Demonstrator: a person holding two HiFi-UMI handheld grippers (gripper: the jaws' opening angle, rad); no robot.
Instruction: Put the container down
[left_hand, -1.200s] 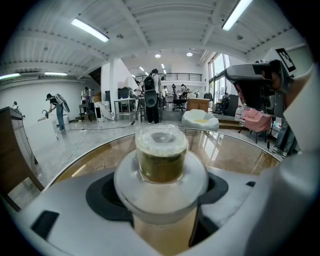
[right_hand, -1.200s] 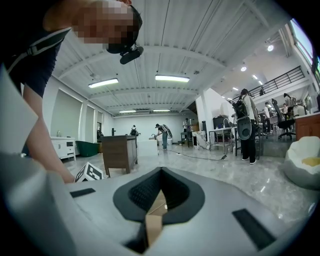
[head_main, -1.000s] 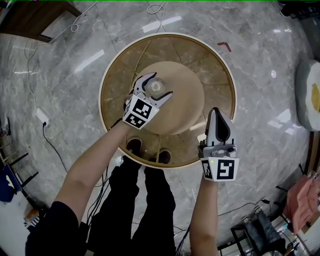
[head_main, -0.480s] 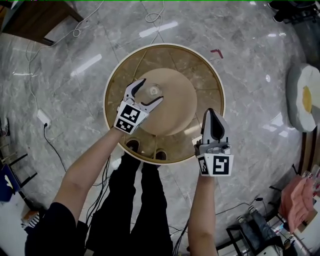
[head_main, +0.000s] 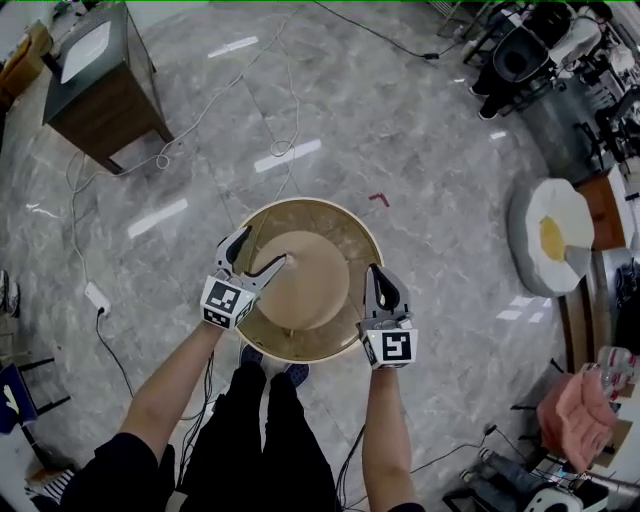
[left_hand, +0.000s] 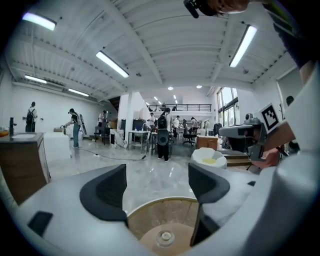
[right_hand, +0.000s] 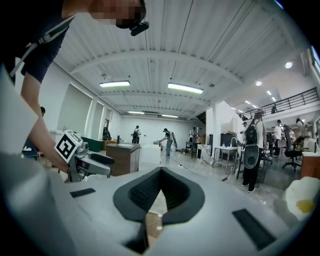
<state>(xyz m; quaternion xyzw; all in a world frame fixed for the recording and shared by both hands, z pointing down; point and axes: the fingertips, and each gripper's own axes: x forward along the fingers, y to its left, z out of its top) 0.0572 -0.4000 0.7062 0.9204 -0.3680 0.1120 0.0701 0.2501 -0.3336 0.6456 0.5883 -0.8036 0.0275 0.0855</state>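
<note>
Marble flooring is surrounding a round table; the left gripper is hovering, jaws spread, over a small container, while the right gripper is closed at the rim.

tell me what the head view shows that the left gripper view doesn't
Only the head view: the dark wooden cabinet, the white power strip on the floor, the person's legs. Only the left gripper view: ceiling strip lights, distant standing people, and, plainly, the small clear round container seen between the left gripper's open fingers. Both: the round tan table and the white-and-yellow egg-shaped cushion.
</note>
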